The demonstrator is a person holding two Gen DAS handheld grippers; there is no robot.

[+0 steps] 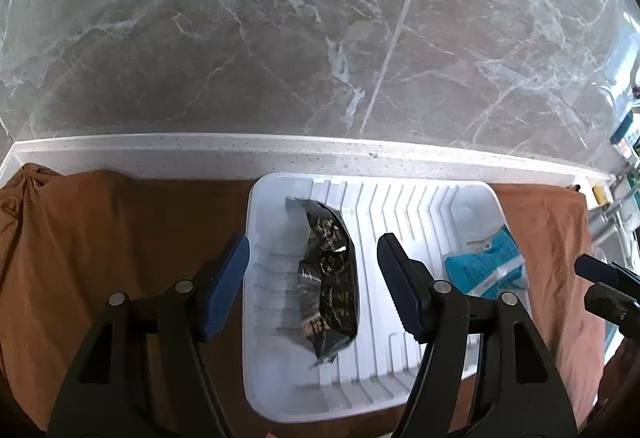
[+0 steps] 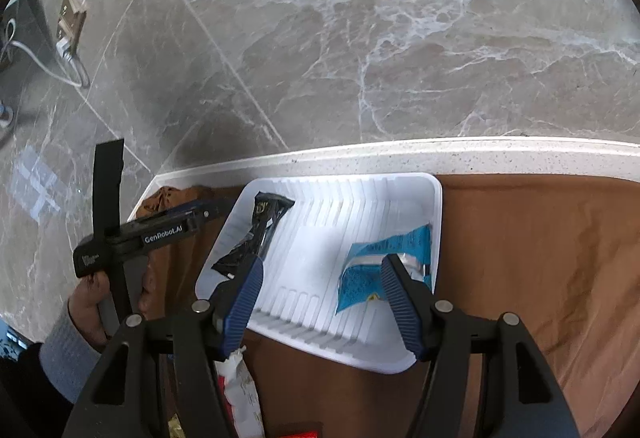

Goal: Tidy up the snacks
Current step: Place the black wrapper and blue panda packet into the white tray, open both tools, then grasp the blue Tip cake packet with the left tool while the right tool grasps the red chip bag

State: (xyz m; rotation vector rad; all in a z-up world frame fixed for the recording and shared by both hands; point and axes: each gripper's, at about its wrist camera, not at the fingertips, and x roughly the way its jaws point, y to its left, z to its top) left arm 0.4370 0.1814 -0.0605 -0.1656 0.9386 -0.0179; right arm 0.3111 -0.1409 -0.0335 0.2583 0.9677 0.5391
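Observation:
A white ribbed tray sits on a brown cloth. A black snack packet lies in its left part and a blue snack packet in its right part. My left gripper is open and empty, its fingers on either side of the black packet, above it. In the right wrist view the tray holds the black packet and the blue packet. My right gripper is open and empty above the tray's near edge, its right finger over the blue packet.
A red and white packet lies on the brown cloth below my right gripper's left finger. A white counter ledge and a marble wall stand behind the tray. The left gripper's body is left of the tray.

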